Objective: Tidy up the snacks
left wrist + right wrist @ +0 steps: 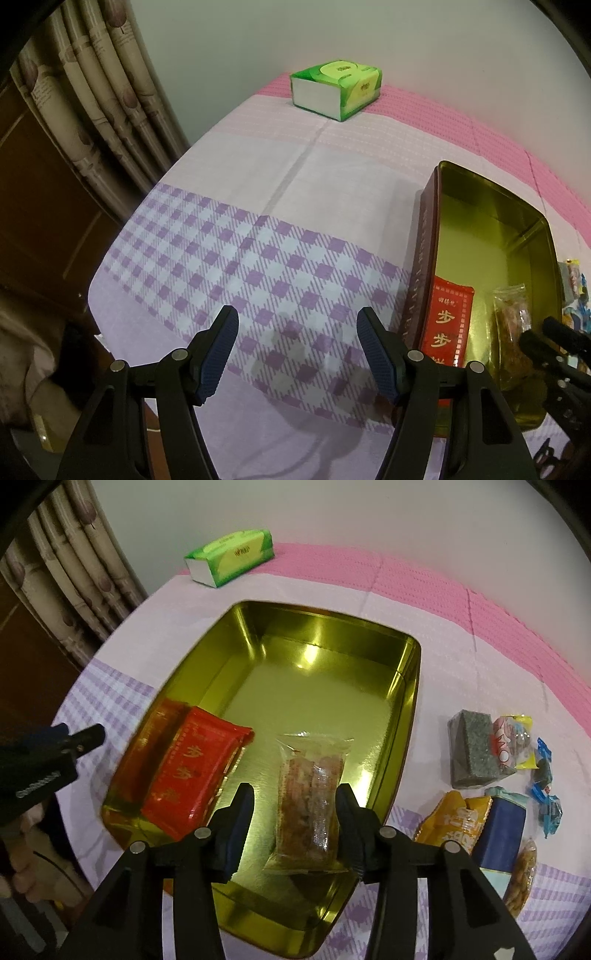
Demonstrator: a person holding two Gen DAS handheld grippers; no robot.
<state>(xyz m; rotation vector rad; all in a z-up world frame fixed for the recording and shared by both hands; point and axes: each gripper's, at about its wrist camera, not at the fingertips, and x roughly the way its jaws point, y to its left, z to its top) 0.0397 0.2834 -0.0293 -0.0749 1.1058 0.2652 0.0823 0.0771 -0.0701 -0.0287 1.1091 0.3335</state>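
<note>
On the checked cloth (122, 690), the gold tin (413, 686) holds a clear-wrapped snack (310, 794) between released right jaws; left jaws gape.

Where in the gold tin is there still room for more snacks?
The far half of the gold tin, from the red packet and the clear-wrapped snack back to the far wall, is bare. The near end is crowded by those two and the right claw. Outside, snacks such as the grey block crowd the cloth right of the tin.
</note>
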